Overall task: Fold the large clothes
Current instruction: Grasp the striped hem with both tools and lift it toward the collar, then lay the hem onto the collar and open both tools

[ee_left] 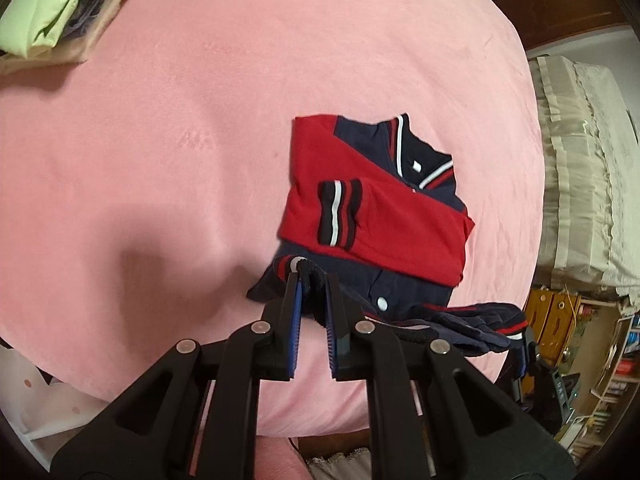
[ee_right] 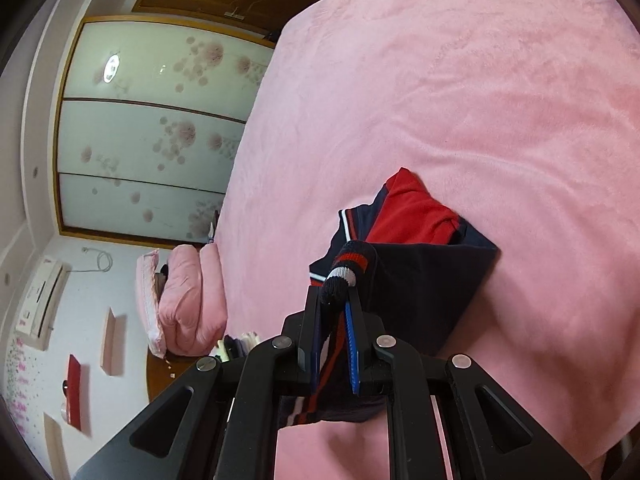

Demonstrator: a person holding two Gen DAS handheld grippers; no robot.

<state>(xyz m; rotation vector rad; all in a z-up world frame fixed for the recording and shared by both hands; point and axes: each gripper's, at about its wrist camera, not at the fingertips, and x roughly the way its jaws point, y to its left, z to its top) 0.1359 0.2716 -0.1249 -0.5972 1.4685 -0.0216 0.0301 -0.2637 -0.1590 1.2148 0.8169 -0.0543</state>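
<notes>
Left wrist view: red and navy jacket (ee_left: 376, 208) lies on the pink bedspread (ee_left: 180, 140), partly folded. A red sleeve crosses the navy front; its striped cuff (ee_left: 338, 212) rests on top, and the striped collar sits at the far end. The left gripper (ee_left: 312, 280) is clamped on the striped ribbed hem at the near left corner, fabric bunched between the blue pads (ee_left: 298, 304). The hem runs right, lifted off the bed, to the right gripper (ee_left: 524, 344), only just visible at the frame edge. A white snap button shows on the navy front.

Seen here only: a stack of folded cloth, light green on top (ee_left: 44, 16), at the far left corner of the bed; a second bed with pale covers (ee_left: 580, 168); shelves of books lower right.

Right wrist view: right gripper (ee_right: 338, 304) closed on the ribbed hem, the striped knit bulging beyond the fingertips. The navy back panel hangs raised from it like a tent, the red sleeve beyond.

Seen here only: wardrobe with floral sliding doors (ee_right: 148, 132), a folded pink quilt (ee_right: 188, 300), an air conditioner (ee_right: 42, 300) on the wall. Small items beside the quilt, possibly folded clothes; too small to tell.
</notes>
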